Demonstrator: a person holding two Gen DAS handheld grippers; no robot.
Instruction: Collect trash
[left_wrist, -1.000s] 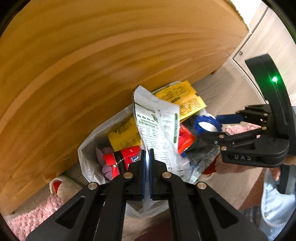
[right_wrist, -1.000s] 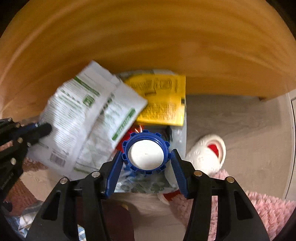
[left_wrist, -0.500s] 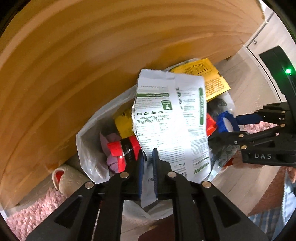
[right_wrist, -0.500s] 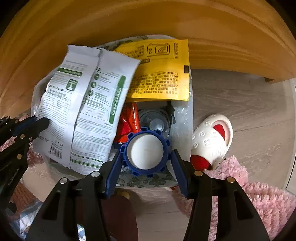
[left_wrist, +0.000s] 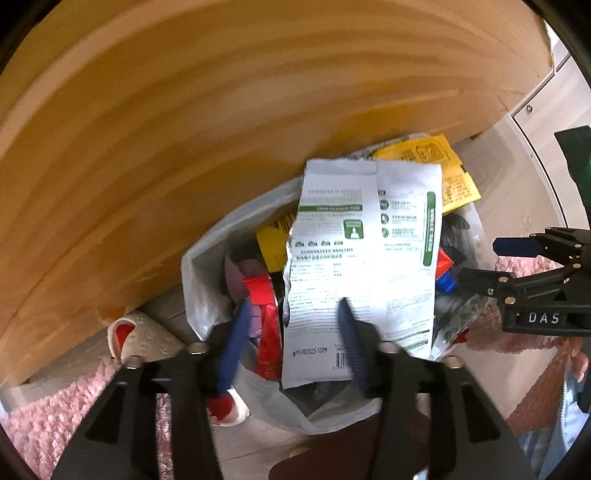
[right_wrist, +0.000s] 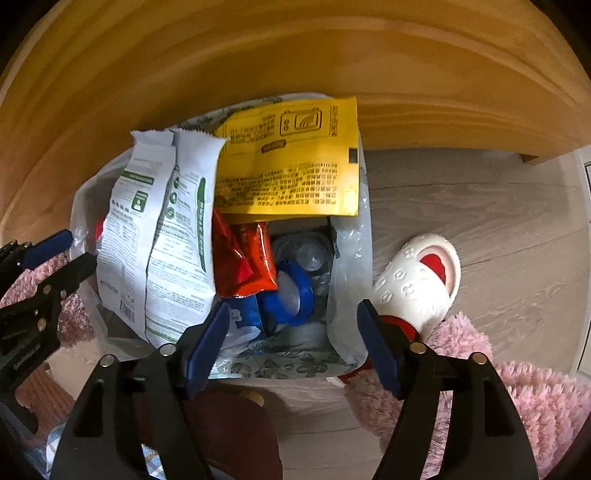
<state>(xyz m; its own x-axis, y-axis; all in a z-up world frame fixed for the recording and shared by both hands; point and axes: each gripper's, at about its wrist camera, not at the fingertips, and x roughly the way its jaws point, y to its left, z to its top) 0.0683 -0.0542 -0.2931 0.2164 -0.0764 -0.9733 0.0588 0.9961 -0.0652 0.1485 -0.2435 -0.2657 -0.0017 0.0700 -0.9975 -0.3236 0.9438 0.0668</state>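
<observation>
An open white plastic trash bag (right_wrist: 351, 258) stands on the floor against a wooden panel. It holds a yellow packet (right_wrist: 288, 166), red wrappers (right_wrist: 240, 266) and a clear plastic lid. A white-and-green packet (left_wrist: 362, 258) lies loose on top of the contents. My left gripper (left_wrist: 292, 306) hangs just above it, its jaws opening and no pad pressing on the packet. A blue cap (right_wrist: 291, 295) lies inside the bag below my right gripper (right_wrist: 292, 306), whose jaws are opening with nothing gripped. Both grippers point down into the bag.
The wooden furniture panel (right_wrist: 295, 55) rises right behind the bag. A white-and-red slipper (right_wrist: 417, 284) lies on the floor beside the bag, partly on a pink fluffy rug (right_wrist: 517, 398). A white cabinet (left_wrist: 546, 110) stands at the right. A dark red object (right_wrist: 229, 435) is below the grippers.
My left gripper opened and let go of the white-and-green packet, which now rests in the bag. My right gripper opened and the blue cap dropped into the bag.
</observation>
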